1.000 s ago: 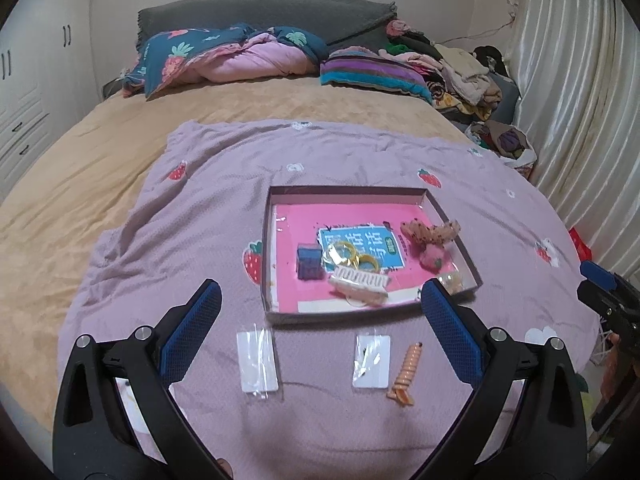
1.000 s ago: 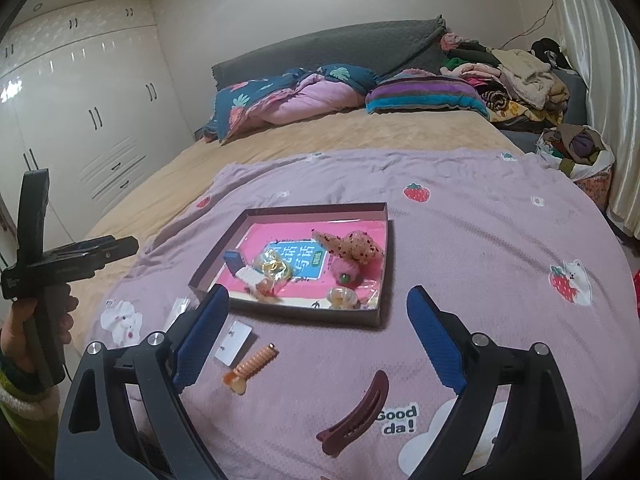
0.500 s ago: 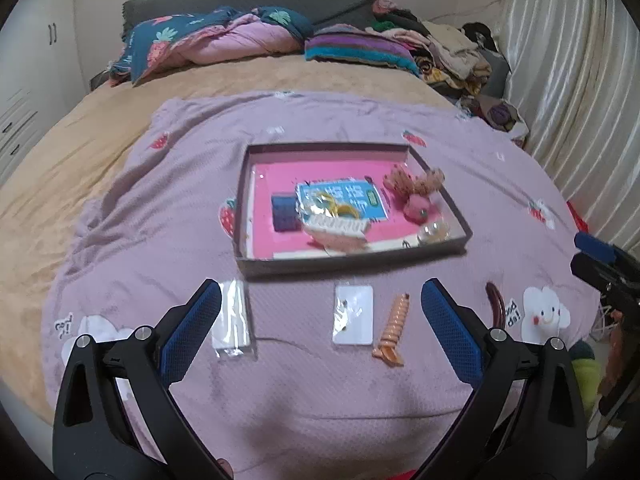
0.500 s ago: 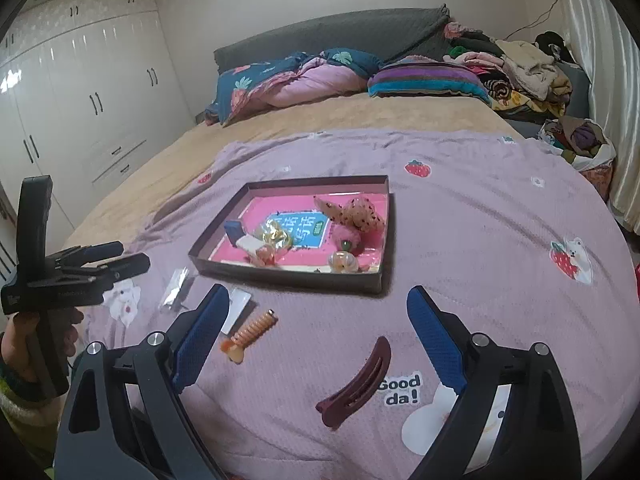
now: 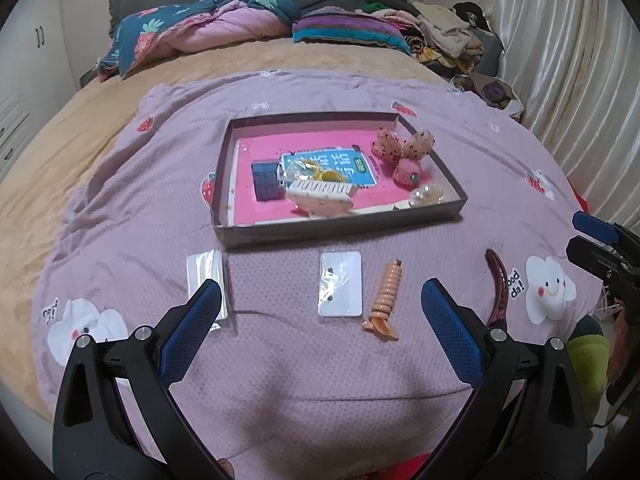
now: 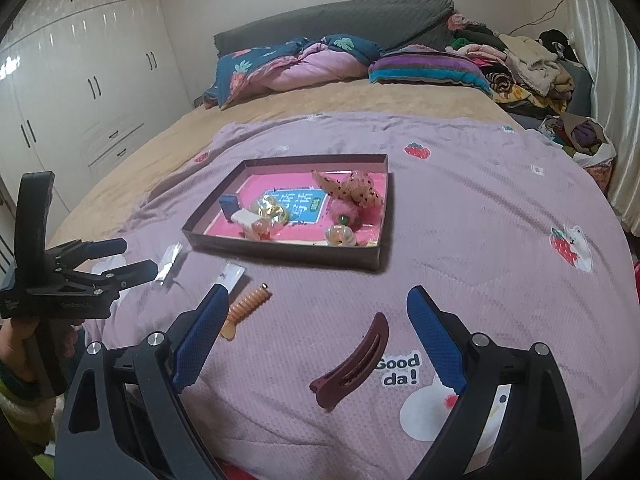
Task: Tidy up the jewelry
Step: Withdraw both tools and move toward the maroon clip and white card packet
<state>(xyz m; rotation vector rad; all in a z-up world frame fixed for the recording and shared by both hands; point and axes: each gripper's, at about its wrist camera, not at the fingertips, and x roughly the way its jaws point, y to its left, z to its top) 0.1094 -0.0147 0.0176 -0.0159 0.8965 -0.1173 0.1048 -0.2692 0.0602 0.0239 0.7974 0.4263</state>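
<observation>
A shallow brown box [image 5: 340, 228] [image 6: 280, 254] with a pink floor sits on the purple blanket and holds several hair accessories and rings. In front of it lie two clear packets [image 5: 206, 276] [image 5: 341, 282], an orange spiral clip [image 5: 387, 300] [image 6: 245, 310] and a maroon hair clip [image 5: 497, 288] [image 6: 354, 362]. My left gripper [image 5: 320, 330] [image 6: 120, 258] is open and empty, above the packets. My right gripper [image 6: 316, 342] [image 5: 588, 236] is open and empty, above the maroon clip.
The purple blanket [image 5: 120, 200] covers a tan bed [image 6: 320, 100]. Pillows and folded quilts [image 5: 224, 28] lie at the headboard. A clothes pile [image 6: 528, 64] and curtain are on the right. White wardrobes [image 6: 80, 92] stand on the left.
Both grippers have dropped lower and closer to the loose items in front of the box. The maroon clip has come into the left wrist view. Both stay open.
</observation>
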